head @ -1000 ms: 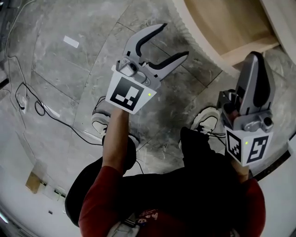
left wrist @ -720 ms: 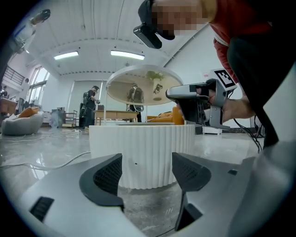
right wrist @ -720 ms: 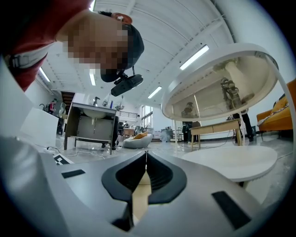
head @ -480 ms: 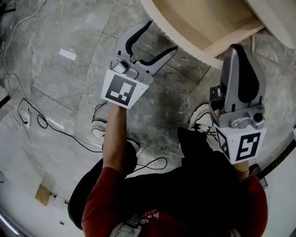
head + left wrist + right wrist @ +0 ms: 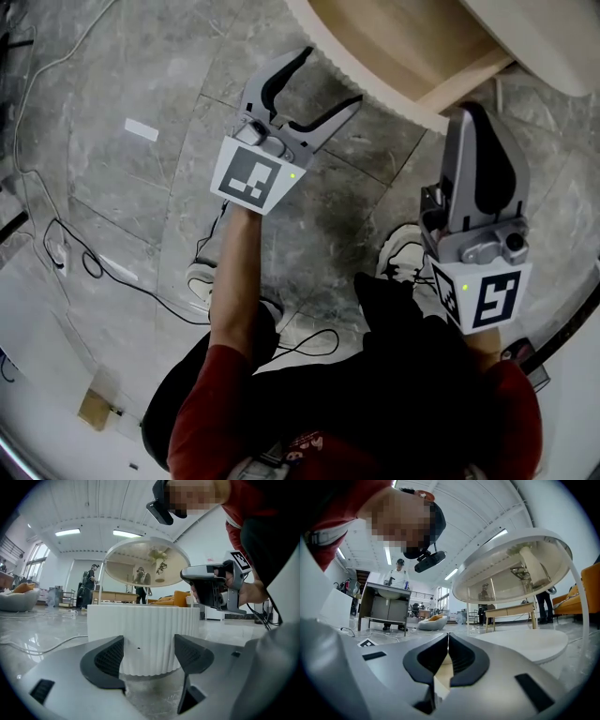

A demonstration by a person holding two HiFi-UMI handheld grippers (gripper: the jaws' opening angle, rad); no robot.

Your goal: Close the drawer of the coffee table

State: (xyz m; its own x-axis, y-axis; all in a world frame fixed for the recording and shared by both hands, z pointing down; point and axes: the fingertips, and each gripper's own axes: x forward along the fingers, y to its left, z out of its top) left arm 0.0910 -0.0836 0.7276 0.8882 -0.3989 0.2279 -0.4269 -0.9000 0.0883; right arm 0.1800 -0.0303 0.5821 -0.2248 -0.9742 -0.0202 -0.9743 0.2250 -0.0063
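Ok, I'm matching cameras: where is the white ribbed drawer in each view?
Head view: ribbed drawer at top centre, pulled open.
Left gripper view: dead centre, beyond the open jaws.
Right gripper view: its ribbed front is not in it.
Shared landmark: round glass tabletop, in both gripper views.

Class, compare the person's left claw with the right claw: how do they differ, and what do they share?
The grey, black-padded left claw has jaws that have just been opening, now wide apart, nothing between them; the grey, black-padded right claw has jaws together, empty. The left claw faces the white ribbed drawer front squarely; the right claw's view misses it. Both carry a black-and-white marker cube.
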